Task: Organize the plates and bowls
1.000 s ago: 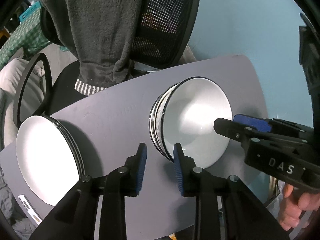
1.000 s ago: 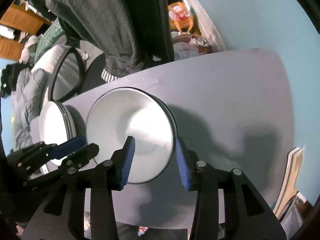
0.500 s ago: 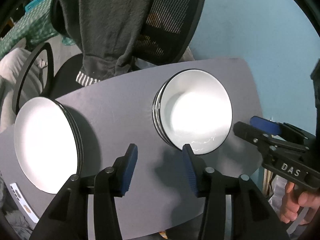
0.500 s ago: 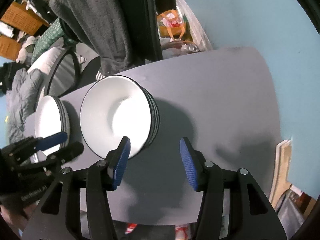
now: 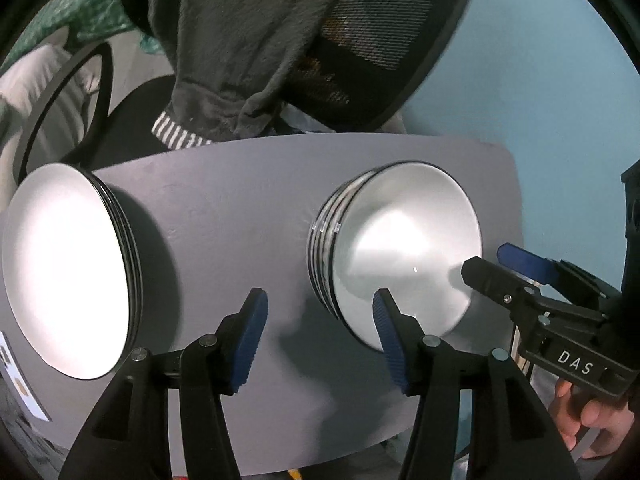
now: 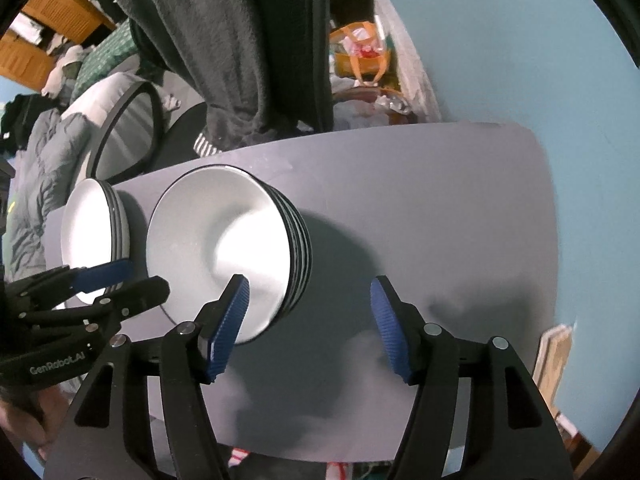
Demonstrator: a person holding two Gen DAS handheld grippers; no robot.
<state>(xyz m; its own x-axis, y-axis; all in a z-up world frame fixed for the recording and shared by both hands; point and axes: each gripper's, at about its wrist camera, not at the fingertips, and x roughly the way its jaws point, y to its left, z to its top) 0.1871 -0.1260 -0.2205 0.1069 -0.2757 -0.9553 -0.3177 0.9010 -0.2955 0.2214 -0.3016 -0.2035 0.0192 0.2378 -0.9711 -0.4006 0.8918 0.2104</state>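
A stack of white bowls with dark rims [image 5: 400, 248] stands on the grey table [image 5: 240, 200]; it also shows in the right wrist view [image 6: 224, 248]. A stack of white plates [image 5: 64, 268] sits to its left, also in the right wrist view [image 6: 90, 236]. My left gripper [image 5: 318, 332] is open and empty, hovering in front of the bowls' left side. My right gripper [image 6: 308, 320] is open and empty, in front of the bowls' right side. Each gripper shows in the other's view, the right one [image 5: 520, 276] and the left one [image 6: 92, 288].
A black mesh office chair [image 5: 380, 40] draped with a dark grey garment [image 5: 240, 40] stands behind the table. A light blue wall [image 6: 520, 60] is on the right. Clutter and an orange bag [image 6: 360, 52] lie beyond the table.
Both grippers have opened wider and pulled back from the bowl stack. The bowls stay stacked on the table.
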